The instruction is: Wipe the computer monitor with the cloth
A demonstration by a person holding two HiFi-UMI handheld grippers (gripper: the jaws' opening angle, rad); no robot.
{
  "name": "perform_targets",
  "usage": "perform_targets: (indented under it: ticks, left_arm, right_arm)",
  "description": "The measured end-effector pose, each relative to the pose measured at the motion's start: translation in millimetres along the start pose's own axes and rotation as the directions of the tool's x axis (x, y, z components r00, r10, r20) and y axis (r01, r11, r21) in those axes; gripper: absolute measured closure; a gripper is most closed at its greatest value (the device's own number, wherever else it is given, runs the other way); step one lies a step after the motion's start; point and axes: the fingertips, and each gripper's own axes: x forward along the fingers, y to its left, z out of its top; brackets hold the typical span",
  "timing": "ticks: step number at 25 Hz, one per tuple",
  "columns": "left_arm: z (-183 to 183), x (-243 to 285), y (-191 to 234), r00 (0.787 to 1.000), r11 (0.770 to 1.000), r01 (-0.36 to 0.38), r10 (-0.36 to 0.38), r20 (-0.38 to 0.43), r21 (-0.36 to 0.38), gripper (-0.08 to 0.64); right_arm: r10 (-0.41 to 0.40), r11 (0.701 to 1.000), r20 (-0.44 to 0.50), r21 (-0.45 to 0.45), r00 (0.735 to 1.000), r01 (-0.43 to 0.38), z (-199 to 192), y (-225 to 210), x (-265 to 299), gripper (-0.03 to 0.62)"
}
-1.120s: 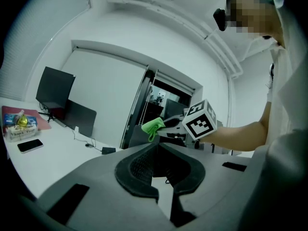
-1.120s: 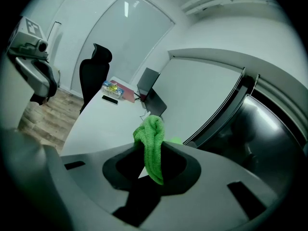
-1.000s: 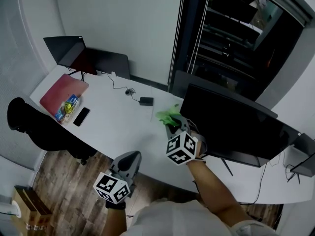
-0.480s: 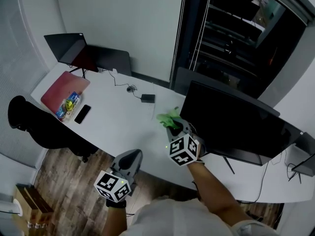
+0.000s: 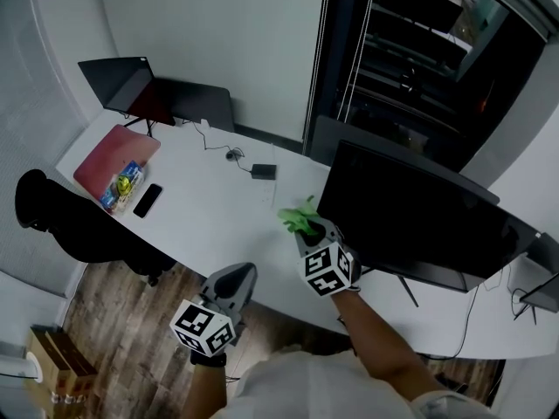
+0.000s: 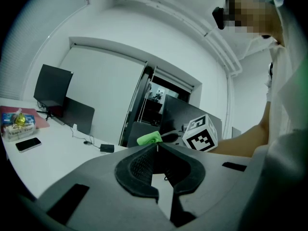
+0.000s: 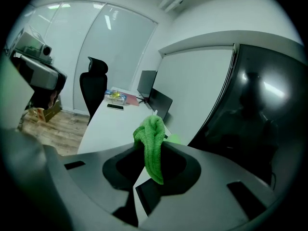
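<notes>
We're in an office: a long white desk (image 5: 210, 225) carries a large dark monitor (image 5: 410, 225) towards its right end and a smaller monitor (image 5: 118, 85) at its far left corner, with a black office chair (image 5: 61, 225) by its left edge.

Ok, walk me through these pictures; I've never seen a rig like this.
No robot here: a person holds a two-jaw gripper in each hand. The head view looks down from a camera on the person's head; the two gripper views ride on the grippers, looking along their jaws. The right gripper is shut on a green cloth, close to the big dark monitor. The left gripper is shut and empty, off the near edge of the white desk. On the desk lie a phone, a red pad and a colourful packet.
</notes>
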Motion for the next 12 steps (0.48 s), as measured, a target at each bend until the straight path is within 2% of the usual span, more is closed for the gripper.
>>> perform_targets:
  ticks: [12]
  left_arm:
    - [-3,2,-6,1.000,1.000,0.008,-0.008,-0.016,0.001,0.538]
  right_arm:
    - [0.065,0.998,-0.060,0.031,0.996,-0.063,-30,22,11,0.525]
